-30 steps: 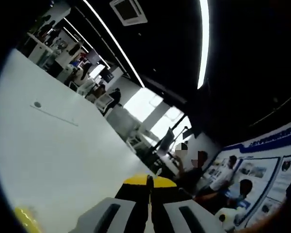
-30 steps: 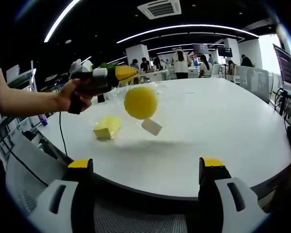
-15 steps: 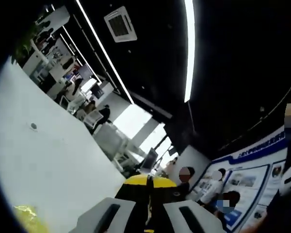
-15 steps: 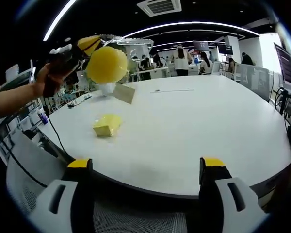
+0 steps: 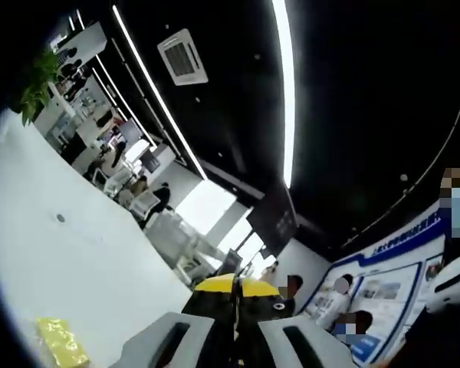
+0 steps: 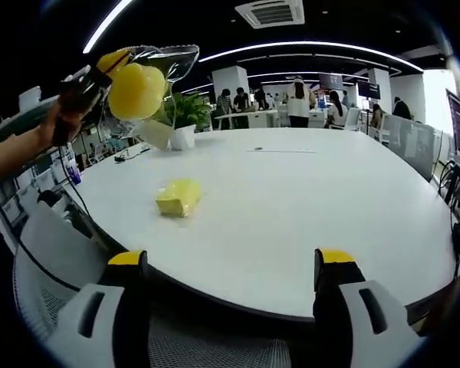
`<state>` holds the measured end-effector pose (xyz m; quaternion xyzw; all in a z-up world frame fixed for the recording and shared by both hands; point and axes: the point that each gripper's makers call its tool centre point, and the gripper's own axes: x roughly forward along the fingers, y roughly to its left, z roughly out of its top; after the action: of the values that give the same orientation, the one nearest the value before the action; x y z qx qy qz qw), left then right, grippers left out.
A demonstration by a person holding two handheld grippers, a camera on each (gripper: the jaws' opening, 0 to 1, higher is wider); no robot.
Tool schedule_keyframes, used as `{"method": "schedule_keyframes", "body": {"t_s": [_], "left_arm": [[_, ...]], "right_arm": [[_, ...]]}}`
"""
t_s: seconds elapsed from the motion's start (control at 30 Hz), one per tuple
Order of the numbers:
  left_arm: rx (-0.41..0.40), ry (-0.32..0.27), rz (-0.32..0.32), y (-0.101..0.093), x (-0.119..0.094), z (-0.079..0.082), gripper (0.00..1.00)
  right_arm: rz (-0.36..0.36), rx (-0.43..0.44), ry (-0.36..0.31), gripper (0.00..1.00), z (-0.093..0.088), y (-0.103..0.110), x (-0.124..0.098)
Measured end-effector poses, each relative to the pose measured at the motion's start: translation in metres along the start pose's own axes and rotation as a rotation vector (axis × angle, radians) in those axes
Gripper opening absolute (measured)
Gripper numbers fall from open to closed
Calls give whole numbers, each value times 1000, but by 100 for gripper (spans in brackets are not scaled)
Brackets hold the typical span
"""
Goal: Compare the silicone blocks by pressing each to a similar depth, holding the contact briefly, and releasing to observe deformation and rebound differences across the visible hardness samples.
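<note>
In the right gripper view, a hand holds my left gripper [image 6: 106, 63] high at the upper left, above the table's far left side. It is shut on the top of a clear plastic bag [image 6: 169, 60]. A round yellow silicone block [image 6: 136, 90] and a white card [image 6: 155, 133] hang inside the bag. A second, squarish yellow block [image 6: 179, 198] in clear wrap lies on the white round table [image 6: 307, 207]; it is also at the lower left of the left gripper view [image 5: 61, 343]. My left gripper [image 5: 234, 287] has its yellow tips together. My right gripper [image 6: 230, 264] is open and empty, before the table's near edge.
A potted plant [image 6: 185, 115] stands at the table's far side, and it is also at the upper left of the left gripper view [image 5: 37, 80]. Grey mesh chairs [image 6: 46, 253] sit at the near left edge. Several people stand at desks [image 6: 299, 103] behind. A poster wall [image 5: 383, 307] is on the right.
The left gripper has lifted the bag with the round yellow block up and to the left, off the table. The squarish block stays put. The right gripper is still open.
</note>
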<state>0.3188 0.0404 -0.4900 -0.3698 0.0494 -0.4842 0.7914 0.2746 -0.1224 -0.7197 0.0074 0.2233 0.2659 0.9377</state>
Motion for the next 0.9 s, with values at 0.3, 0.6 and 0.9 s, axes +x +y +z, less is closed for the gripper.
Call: {"method": "schedule_keyframes", "body": {"t_s": [0.3,0.6,0.9], "left_arm": [[-33,-6,-12,-5,-2,-6,0],[-55,31,-84,-21,1,-11,0],[-84,33,-149,-36,2,-10,0]], "right_arm": [[40,-27,-50,82,24,8,-6],[203,-27,-216,77,99,44,-16],[343,-65,-299,70,149,85,-20]]}}
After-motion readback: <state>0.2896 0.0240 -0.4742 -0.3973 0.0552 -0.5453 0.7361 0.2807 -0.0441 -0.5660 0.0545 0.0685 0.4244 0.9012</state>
